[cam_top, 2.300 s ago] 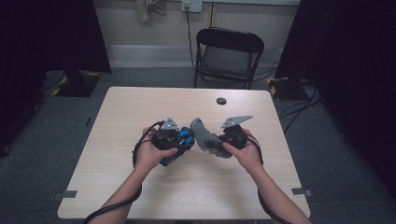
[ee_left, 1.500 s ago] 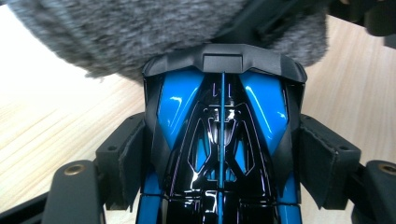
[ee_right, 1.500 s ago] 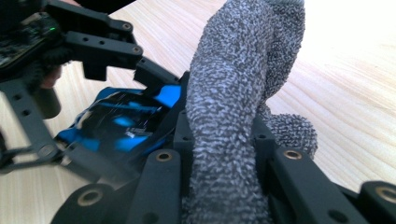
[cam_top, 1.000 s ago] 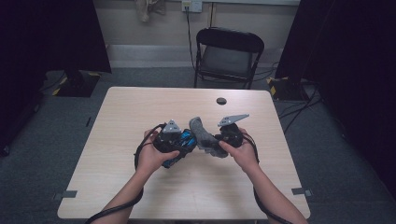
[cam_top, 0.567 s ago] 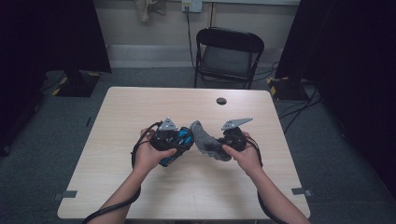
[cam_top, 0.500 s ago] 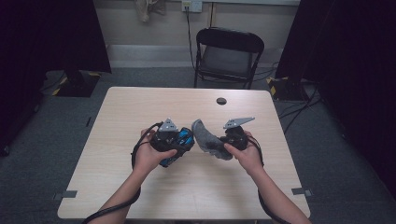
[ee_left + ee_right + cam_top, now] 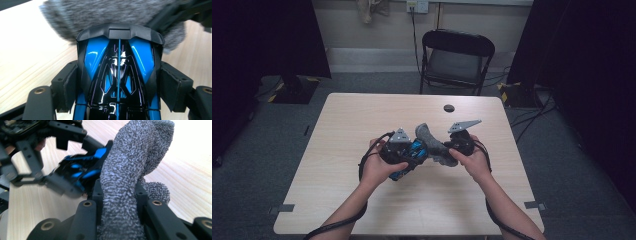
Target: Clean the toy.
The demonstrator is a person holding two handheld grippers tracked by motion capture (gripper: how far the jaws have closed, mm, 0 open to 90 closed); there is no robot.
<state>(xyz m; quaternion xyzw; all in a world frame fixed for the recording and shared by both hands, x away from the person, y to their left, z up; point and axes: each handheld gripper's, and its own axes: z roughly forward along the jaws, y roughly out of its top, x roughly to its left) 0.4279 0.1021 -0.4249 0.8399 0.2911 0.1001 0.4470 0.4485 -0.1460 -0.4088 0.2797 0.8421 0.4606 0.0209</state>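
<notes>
The fingers (image 7: 66, 86) of the left gripper (image 7: 117, 90) clamp the sides of a blue and black toy car (image 7: 117, 75); the right gripper (image 7: 118, 202) pinches a grey sock (image 7: 127, 177). Both hover just above the table (image 7: 362, 120), the sock touching the car's nose, probably to wipe or cover it. The high view alone adds the chair (image 7: 457, 55) beyond the table.

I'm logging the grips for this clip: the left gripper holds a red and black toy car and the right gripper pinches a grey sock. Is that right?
Not quite: the toy car clamped in the left gripper is blue and black, not red, as the left gripper view shows. The rest stands: the right gripper does pinch the grey sock.
</notes>
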